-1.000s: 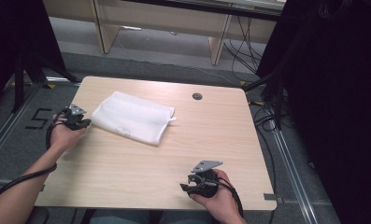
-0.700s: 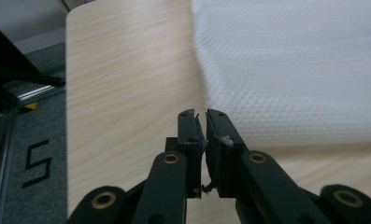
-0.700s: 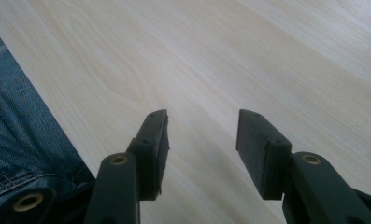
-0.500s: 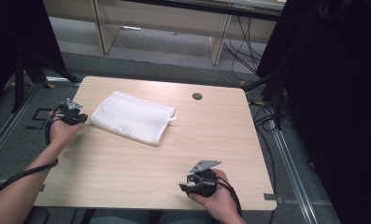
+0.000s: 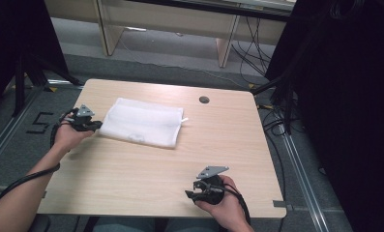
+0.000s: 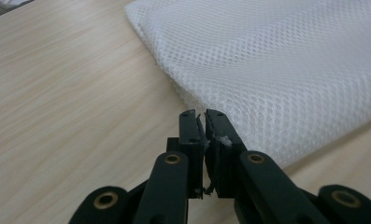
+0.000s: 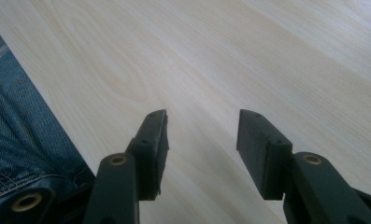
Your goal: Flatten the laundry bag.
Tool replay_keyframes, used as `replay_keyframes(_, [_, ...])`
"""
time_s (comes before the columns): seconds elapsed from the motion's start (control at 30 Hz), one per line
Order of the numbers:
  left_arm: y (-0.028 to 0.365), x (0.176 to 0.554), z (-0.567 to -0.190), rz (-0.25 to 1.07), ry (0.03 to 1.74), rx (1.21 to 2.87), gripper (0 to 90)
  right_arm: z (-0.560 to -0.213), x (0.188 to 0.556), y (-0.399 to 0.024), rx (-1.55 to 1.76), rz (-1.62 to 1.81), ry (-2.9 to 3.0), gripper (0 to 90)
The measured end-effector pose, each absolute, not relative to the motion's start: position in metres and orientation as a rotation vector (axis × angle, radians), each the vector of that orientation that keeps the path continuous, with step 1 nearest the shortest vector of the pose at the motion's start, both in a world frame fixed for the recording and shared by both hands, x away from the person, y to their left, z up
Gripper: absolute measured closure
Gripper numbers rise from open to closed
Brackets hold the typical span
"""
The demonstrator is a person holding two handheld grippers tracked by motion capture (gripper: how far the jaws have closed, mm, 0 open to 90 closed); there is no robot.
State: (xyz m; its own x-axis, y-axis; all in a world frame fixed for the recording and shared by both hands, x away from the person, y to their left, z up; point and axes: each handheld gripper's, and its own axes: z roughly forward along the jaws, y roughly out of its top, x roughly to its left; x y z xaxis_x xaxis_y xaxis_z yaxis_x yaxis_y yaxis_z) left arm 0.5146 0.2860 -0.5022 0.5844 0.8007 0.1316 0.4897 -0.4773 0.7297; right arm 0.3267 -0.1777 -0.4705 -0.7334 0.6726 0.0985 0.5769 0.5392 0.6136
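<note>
jaws, left gripper point(image 6: 203, 122): all but together, a thin slit between the pads, nothing clamped; they have just been closing again after a brief parting. tips sit just short of the mesh bag point(image 6: 286, 70), at its near folded corner; whether they brush the edge i cannot tell.

jaws, right gripper point(image 7: 203, 135): wide apart, empty, over bare worktop point(image 7: 267, 56); a strip of blue denim point(image 7: 19, 140) lies past the worktop edge in that view.

change: a second ago the left gripper point(image 5: 85, 121) sat at the bag's left end; half a second ago it had drawn slightly out toward the worktop's left edge; now it is back beside the bag's left end. the right gripper point(image 5: 206, 188) stays put at the near edge, right of centre. reading: the left hand is lining up again on the corner, so no hold on the bag exists yet and the handling has not begun; the next call is to open wider and take a fold of the edge.

bag point(image 5: 143, 122): white, open honeycomb mesh, folded flat in a rough rectangle, several layers thick at the near edge. lies on the far left half of the worktop point(image 5: 180, 164), slightly skewed. a short white cord or tab sticks out at its right end. soft and limp by the look, likely to sag when lifted by one corner.

other: round dark grommet point(image 5: 204, 99) in the worktop, well apart from the bag.
</note>
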Motion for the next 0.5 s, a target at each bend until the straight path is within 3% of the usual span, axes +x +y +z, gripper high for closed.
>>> replay_keyframes(0.27, [0.267, 0.495, -0.494, 0.547, 0.875, 2.273, 82.4, -0.469, 0.328, -0.177, 1.074, 0.965, 2.623, 53.5])
replay_keyframes(0.37, [0.271, 0.495, -0.48, 0.535, 0.996, 2.077, 77.6, -0.468, 0.331, -0.179, 1.077, 0.994, 2.584, 53.3])
replay_keyframes(0.43, [0.277, 0.499, -0.469, 0.533, 1.074, 1.958, 67.3, -0.465, 0.335, -0.181, 1.076, 0.98, 2.581, 52.9])
replay_keyframes(0.5, [0.277, 0.506, -0.465, 0.533, 1.14, 1.88, 62.8, -0.464, 0.34, -0.182, 1.096, 0.987, 2.563, 52.7])
